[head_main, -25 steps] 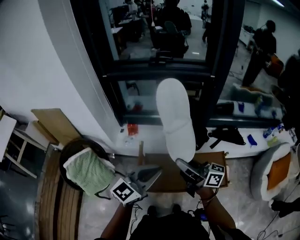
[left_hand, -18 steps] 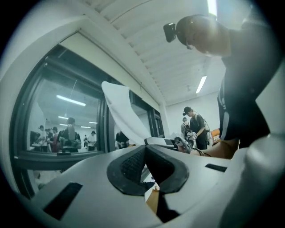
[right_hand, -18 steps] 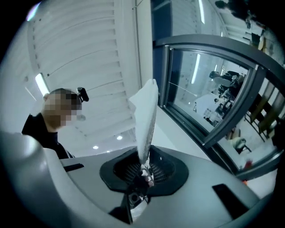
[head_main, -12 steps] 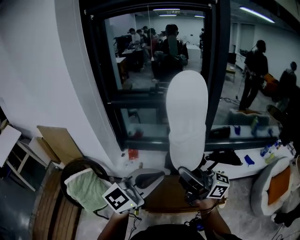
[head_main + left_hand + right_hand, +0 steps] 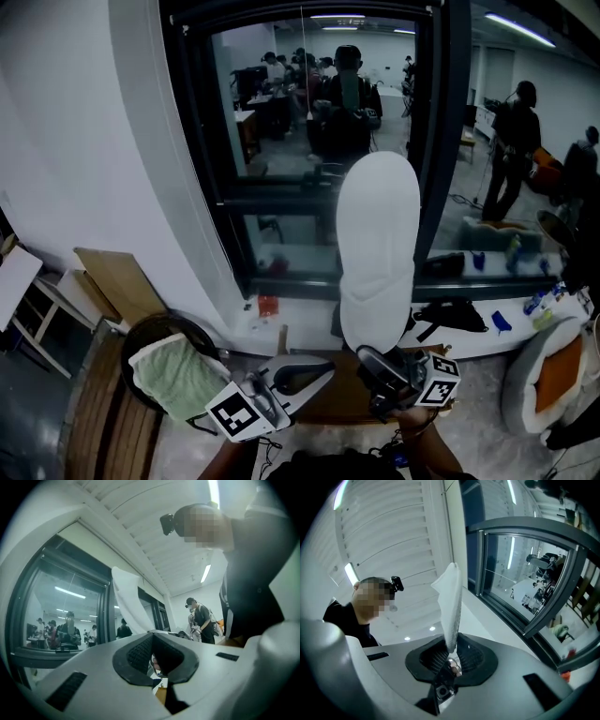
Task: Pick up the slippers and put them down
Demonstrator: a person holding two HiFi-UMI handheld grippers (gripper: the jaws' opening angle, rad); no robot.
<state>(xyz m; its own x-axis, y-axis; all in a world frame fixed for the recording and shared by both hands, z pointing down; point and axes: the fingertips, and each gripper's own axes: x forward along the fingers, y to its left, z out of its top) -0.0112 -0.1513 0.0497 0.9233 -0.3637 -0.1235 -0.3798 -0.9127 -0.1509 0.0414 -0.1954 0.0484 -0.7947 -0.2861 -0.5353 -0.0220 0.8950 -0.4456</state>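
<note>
A white slipper [image 5: 378,253] stands upright in the air in front of the dark glass wall, held by its lower end. My right gripper [image 5: 368,357] is shut on that end; in the right gripper view the slipper [image 5: 451,606] rises edge-on from between the pads of my right gripper [image 5: 451,657]. My left gripper [image 5: 317,368] hangs just left of it, level with it. Its jaws stand slightly apart with nothing between them. In the left gripper view the slipper [image 5: 126,599] shows as a white blade beyond my left gripper [image 5: 152,652]. No second slipper is in view.
A black bin [image 5: 150,330] holding a green towel [image 5: 173,375] sits at lower left beside a brown board [image 5: 112,279]. A brown box [image 5: 328,401] lies below the grippers. A white seat with an orange cushion [image 5: 555,364] is at right. People stand behind the glass wall [image 5: 281,141].
Both grippers have risen together, and the slipper has gone up with the right one and now stands more upright. The view has tilted up towards the glass wall.
</note>
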